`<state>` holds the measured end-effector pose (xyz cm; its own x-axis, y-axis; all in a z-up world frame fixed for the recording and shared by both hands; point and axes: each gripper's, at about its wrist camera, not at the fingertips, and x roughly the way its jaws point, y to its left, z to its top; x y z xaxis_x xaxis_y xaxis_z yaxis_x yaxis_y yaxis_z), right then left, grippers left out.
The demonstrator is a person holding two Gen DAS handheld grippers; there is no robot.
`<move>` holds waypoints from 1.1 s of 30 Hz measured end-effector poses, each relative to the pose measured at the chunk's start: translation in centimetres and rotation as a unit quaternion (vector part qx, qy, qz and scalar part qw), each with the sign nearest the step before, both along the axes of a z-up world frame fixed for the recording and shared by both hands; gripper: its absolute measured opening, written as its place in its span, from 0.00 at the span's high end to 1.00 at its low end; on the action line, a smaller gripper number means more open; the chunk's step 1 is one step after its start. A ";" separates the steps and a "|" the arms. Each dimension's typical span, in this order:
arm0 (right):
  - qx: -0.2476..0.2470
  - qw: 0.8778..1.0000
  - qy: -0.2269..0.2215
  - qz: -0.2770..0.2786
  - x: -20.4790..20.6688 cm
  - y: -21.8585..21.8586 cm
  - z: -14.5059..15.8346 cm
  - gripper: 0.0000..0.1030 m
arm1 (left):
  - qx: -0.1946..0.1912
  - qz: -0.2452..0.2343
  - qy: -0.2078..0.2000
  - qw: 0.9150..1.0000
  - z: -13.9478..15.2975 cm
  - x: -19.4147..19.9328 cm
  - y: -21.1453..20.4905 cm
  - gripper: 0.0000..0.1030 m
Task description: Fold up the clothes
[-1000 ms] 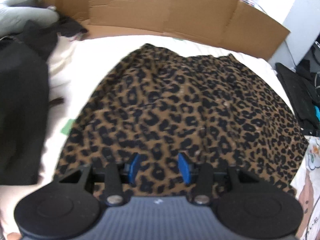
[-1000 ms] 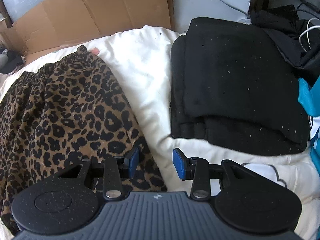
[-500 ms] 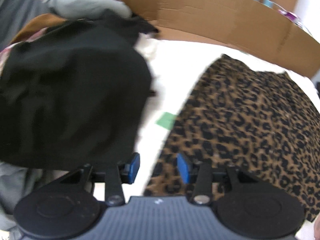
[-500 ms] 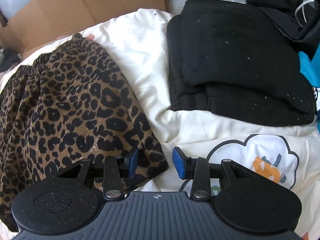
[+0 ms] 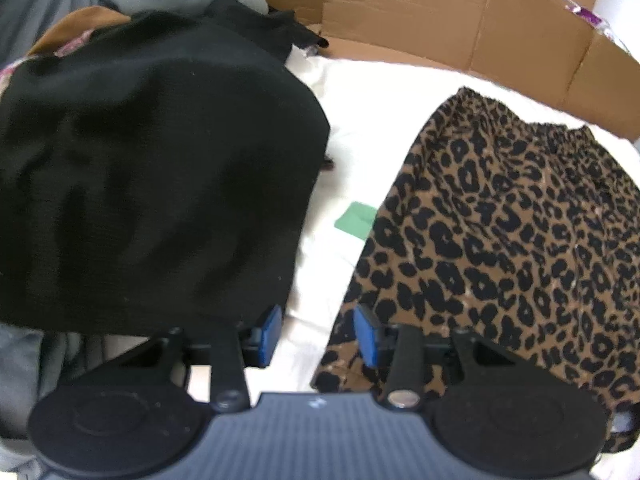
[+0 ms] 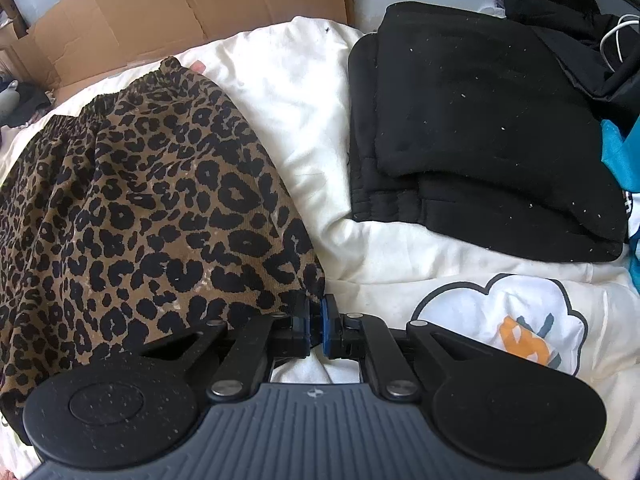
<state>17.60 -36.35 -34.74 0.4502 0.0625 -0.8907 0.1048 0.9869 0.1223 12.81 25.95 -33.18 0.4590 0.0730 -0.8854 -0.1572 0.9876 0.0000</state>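
Right claw (image 6: 316,330): clenched tight at the near right hem corner of the leopard skirt (image 6: 140,216); it seems to pinch the hem edge, though the fabric between the blue pads is hard to make out.
Left claw (image 5: 316,334): spread wide, gripping nothing, hovering at the skirt's near left hem corner, one pad over the cloth, the other over the bare white bedding (image 5: 360,128).
Leopard skirt: lies flat and spread on the bed, waistband at the far side, hem toward the claws, no fold visible.
Right of the skirt: a black garment (image 6: 480,128) sits folded in neat layers, apart from it.
Left of the skirt: a loose heap of dark clothes (image 5: 152,168); a green tag (image 5: 354,220) just beside the skirt's edge.
Beyond the skirt: cardboard (image 5: 460,28) standing along the bed.
Progress: one piece lies folded; the skirt and the heap look left to fold, I'd judge.
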 end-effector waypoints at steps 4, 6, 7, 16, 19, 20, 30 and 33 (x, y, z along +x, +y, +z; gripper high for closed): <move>0.000 1.000 0.003 -0.002 0.2 -0.1 0.3 0.97 | 0.001 -0.001 0.008 1.000 -1.5 -0.3 -0.4 0.66; -0.002 1.000 0.003 -0.001 0.2 0.0 0.5 0.97 | 0.001 0.001 0.016 1.000 -2.3 -0.5 -0.5 0.72; -0.003 1.000 0.004 -0.001 0.2 0.0 0.5 0.97 | -0.001 0.004 0.020 1.000 -2.6 -0.6 -0.5 0.75; -0.004 1.000 0.004 -0.008 0.1 0.1 0.3 0.97 | -0.019 0.026 0.026 0.999 -3.9 -1.1 -0.4 0.84; -0.005 1.000 0.003 -0.018 0.3 -0.1 0.6 0.97 | -0.008 0.013 0.030 0.999 -2.9 -0.9 -0.9 0.94; -0.005 1.000 0.004 -0.022 0.4 -0.2 0.7 0.97 | -0.001 0.011 0.028 1.000 -2.4 -0.9 -1.0 0.95; -0.021 0.999 0.002 -0.049 1.0 -0.4 1.7 0.98 | 0.033 0.009 0.011 0.999 1.2 0.7 0.5 0.95; -0.030 0.998 0.011 -0.047 1.3 -0.2 1.4 0.98 | 0.041 0.006 0.034 0.999 0.5 1.6 0.2 0.95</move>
<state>18.93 -36.54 -33.37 0.4323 -0.0335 -0.9011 0.1997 0.9781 0.0594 14.46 26.16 -32.64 0.3967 0.1522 -0.9052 -0.1666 0.9817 0.0921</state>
